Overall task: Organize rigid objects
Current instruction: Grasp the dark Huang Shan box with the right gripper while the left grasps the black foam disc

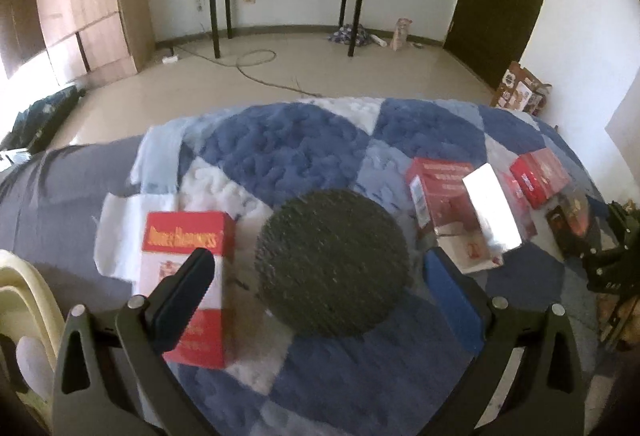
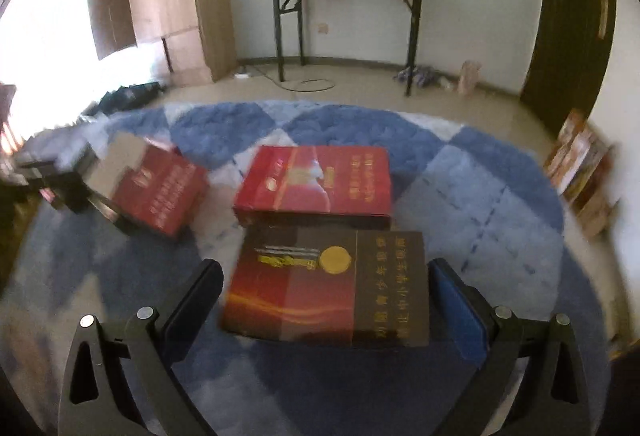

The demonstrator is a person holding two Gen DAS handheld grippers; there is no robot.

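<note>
A plush blanket [image 2: 480, 187] in blue, pale blue and white diamonds covered the bed, its pile tufted and soft. On it, in the right wrist view, lay a flat red carton [image 2: 316, 181] of glossy card with gold print, and just in front of it, edges nearly touching, a dark brown-and-red box [image 2: 328, 288] with a gold round emblem. A third red box [image 2: 156, 191] sat tilted to the left, near the other gripper.

In the left wrist view a coarse, dark round pad [image 1: 332, 264] with a pebbled surface rested on the blanket, a red-and-white rectangular box [image 1: 188, 264] just beside it.

The right gripper [image 2: 326, 276] was spread wide, its fingers straddling the dark box without touching it. The left gripper [image 1: 318, 268] was likewise wide apart, flanking the pad and holding nothing; its left finger [image 1: 188, 284] overlapped the red-and-white box in the view.
</note>
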